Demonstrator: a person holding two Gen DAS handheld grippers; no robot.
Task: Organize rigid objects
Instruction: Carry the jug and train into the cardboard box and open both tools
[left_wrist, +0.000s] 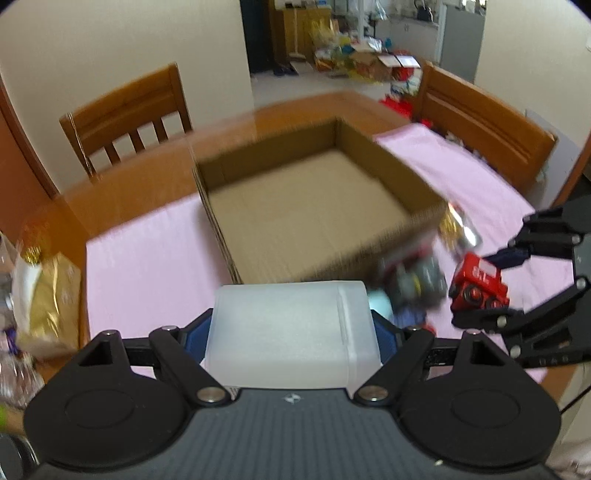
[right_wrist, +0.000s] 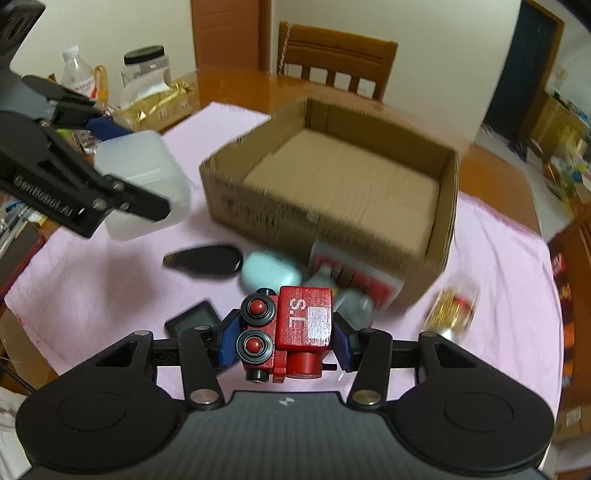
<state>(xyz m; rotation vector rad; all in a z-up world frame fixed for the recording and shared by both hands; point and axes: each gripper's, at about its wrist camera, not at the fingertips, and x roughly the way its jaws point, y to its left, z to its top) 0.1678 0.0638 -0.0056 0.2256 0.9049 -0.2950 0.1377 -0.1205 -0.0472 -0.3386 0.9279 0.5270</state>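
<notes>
indoors, pink cloth (right_wrist: 122, 273) over wooden table (left_wrist: 147, 184), left gripper (left_wrist: 291, 332) clamping frosted container (left_wrist: 291, 332), right gripper (right_wrist: 286, 336) clamping red toy train (right_wrist: 291, 332)

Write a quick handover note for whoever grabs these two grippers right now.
Left gripper: shut on the frosted white plastic container.
Right gripper: shut on the red wooden toy train.
The brown cardboard box on the pink cloth looks empty; nothing is packed yet.
Left to do: box both held items, then the black oval case, mint case, black square item and gold-wrapped item.
</notes>
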